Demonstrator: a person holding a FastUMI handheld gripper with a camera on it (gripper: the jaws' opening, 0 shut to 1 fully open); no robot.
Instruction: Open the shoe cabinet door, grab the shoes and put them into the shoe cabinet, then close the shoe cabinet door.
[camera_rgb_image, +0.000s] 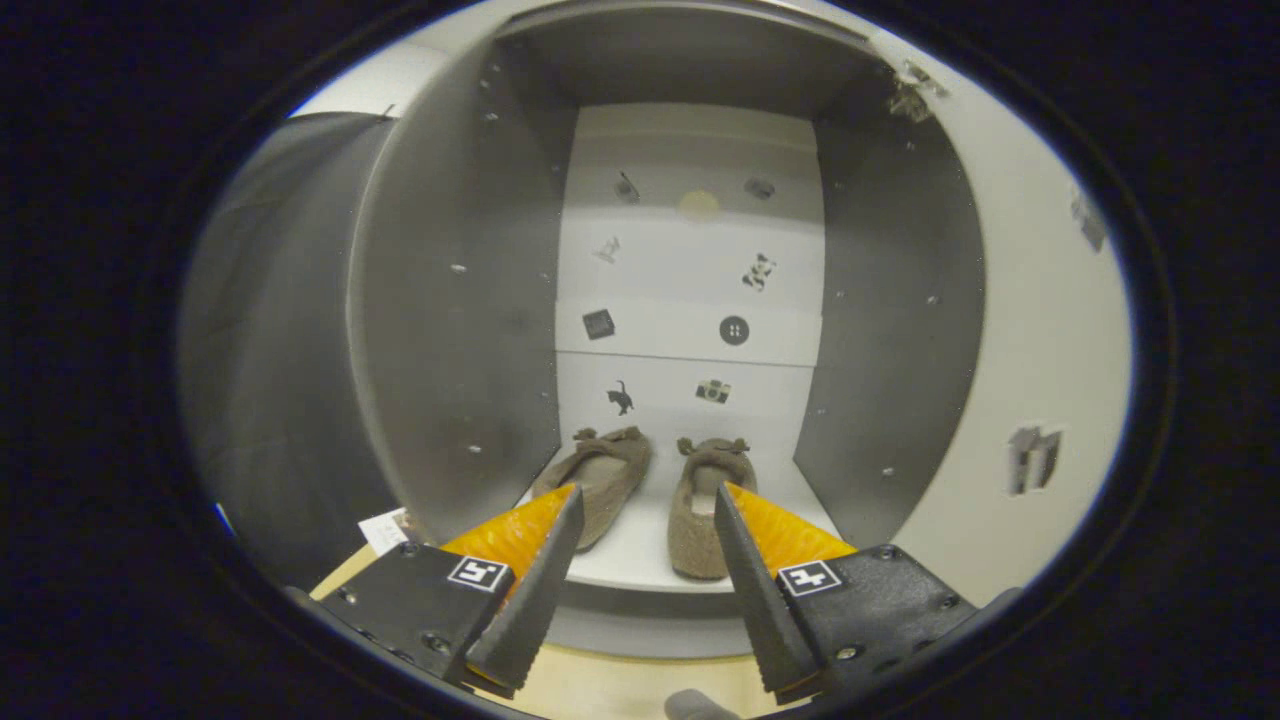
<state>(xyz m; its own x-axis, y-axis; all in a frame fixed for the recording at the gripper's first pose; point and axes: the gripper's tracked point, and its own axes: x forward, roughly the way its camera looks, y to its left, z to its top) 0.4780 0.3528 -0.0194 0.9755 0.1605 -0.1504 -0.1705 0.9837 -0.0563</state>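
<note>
The shoe cabinet (470, 300) stood open ahead of the gripper, its grey side walls running back to a pale rear panel (690, 270) dotted with small dark stickers: a cat, a camera, a button and a few too blurred to tell. The cabinet door (1040, 360) was swung wide to the right, its pale inner face turned toward the camera with a hinge (912, 95) at its upper corner. To the left of the cabinet lay a dim grey surface, too dark to make out. Under the cabinet's front edge ran a light wooden floor (610, 685), with a small white card (385, 528) lying near the left finger.

On the white bottom shelf (640, 545) sat the pair of shoes (600, 480), low brownish-grey slippers of a fuzzy cloth, each with a small bow at the far end. They rested side by side, apart from each other, toes pointing to the rear panel, heels near the shelf's front edge.

The gripper (645, 495) hovered just in front of the shelf with its fingers spread wide, holding nothing; the left fingertip overlapped the left slipper's heel and the right fingertip the right slipper's.
</note>
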